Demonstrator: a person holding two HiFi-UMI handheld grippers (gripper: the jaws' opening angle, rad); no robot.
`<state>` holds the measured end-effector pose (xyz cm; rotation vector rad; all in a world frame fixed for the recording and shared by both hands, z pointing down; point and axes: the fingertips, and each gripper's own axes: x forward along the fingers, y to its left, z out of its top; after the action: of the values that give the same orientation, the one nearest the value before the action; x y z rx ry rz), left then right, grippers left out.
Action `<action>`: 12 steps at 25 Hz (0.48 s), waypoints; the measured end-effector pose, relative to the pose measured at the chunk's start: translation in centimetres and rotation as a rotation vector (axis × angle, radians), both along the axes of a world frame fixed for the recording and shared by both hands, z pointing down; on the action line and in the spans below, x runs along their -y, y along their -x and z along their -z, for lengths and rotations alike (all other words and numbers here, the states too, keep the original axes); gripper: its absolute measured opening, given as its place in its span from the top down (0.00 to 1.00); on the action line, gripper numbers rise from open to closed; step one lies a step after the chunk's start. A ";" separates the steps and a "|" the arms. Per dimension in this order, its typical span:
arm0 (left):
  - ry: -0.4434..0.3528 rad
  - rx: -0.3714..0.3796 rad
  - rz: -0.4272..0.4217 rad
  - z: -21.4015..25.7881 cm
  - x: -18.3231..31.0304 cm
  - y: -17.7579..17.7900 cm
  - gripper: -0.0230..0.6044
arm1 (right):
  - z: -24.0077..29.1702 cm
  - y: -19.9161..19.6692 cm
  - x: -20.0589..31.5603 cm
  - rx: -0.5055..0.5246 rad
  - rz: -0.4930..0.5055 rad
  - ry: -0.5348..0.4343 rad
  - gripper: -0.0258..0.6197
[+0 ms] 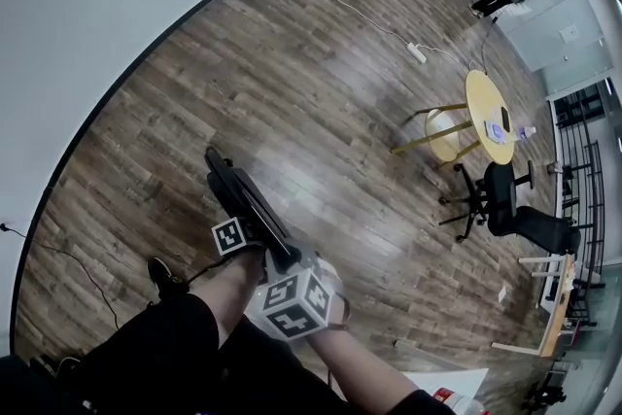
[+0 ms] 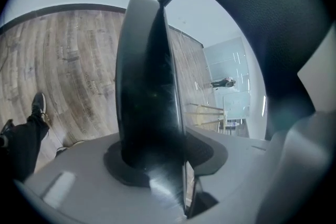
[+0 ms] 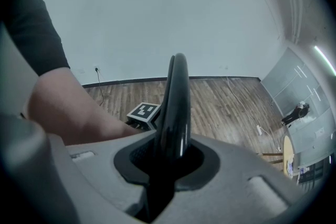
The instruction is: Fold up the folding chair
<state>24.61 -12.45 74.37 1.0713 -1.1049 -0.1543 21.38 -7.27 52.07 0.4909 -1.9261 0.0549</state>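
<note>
The folding chair (image 1: 243,194) looks folded flat already; the right gripper (image 3: 170,160) clenches it, the left gripper (image 2: 157,165) sits slack around it; only stowing remains.

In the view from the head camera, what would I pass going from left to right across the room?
black shoe → folded black chair → white power strip → round yellow table

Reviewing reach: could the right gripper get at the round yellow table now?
Probably not: the right gripper is shut on the folded chair, and the table stands well across the floor.
</note>
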 end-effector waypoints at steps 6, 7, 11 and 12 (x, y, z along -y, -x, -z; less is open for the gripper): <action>-0.011 -0.051 -0.047 -0.2 -0.8 0.4 0.72 | 0.0 -0.1 0.6 0.010 -0.004 0.020 0.87; -0.022 -0.062 -0.042 0.0 -0.6 0.4 0.72 | 0.0 -0.1 0.6 0.010 -0.004 0.021 0.87; -0.049 -0.082 -0.032 0.7 -0.2 0.8 0.73 | 0.1 -0.3 1.2 0.015 -0.003 0.028 0.87; -0.053 -0.080 -0.033 0.7 -0.3 0.9 0.73 | 0.1 -0.4 1.5 0.017 -0.003 0.030 0.87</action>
<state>23.75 -12.19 73.66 1.1208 -1.0150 -0.1997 21.74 -8.73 51.95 0.4744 -1.9380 0.0904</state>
